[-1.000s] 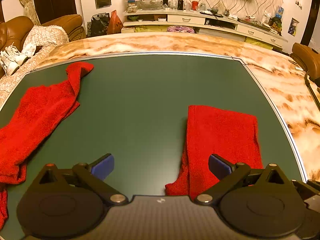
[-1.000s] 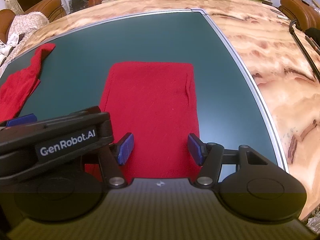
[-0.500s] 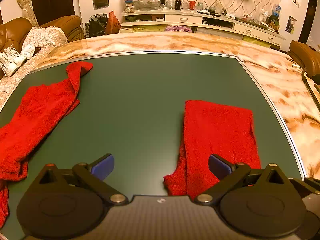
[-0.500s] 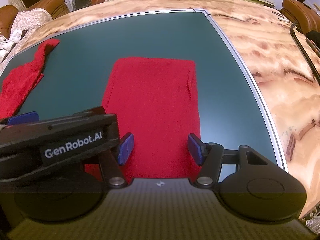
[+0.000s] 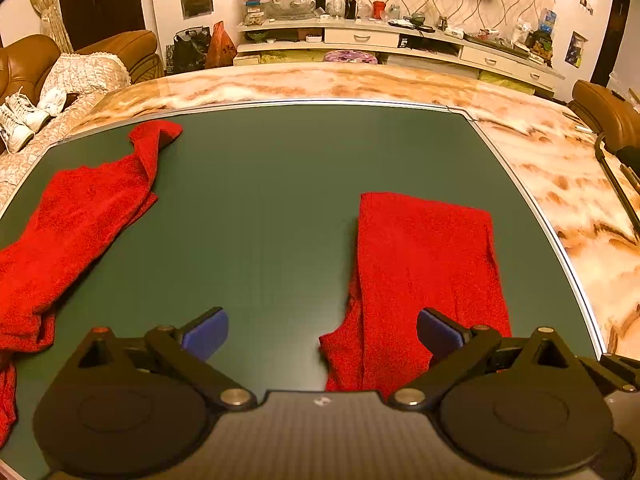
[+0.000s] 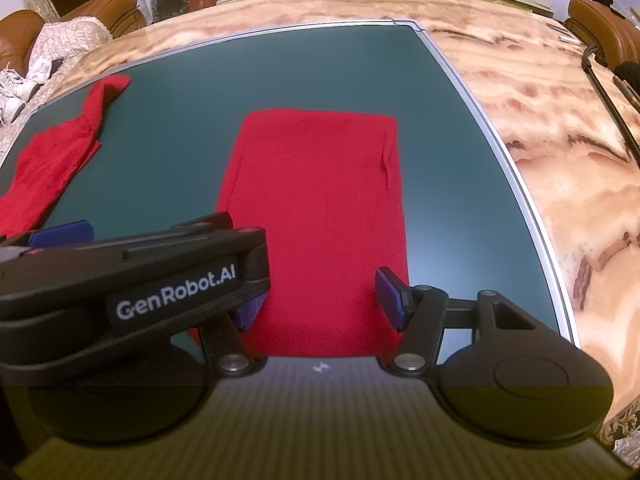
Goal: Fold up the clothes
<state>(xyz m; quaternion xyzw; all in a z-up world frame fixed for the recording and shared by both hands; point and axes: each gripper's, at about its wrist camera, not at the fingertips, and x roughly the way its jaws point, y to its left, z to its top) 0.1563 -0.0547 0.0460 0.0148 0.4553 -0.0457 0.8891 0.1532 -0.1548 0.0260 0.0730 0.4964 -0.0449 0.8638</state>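
With both jaws spread and nothing held, the right gripper (image 6: 322, 300) is partly hidden at 9 o'clock by the left gripper (image 5: 322, 334), the folded red cloth (image 6: 320, 216) cut off below.

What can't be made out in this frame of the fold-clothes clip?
- Folded red cloth: near edge hidden under the right gripper body in the right wrist view; layer count unreadable.
- Its left near corner: covered by the left gripper housing in the right wrist view.
- Unfolded red cloth: cut off by the left image edge in both views.
- Shelf items: too small to identify, left wrist view.
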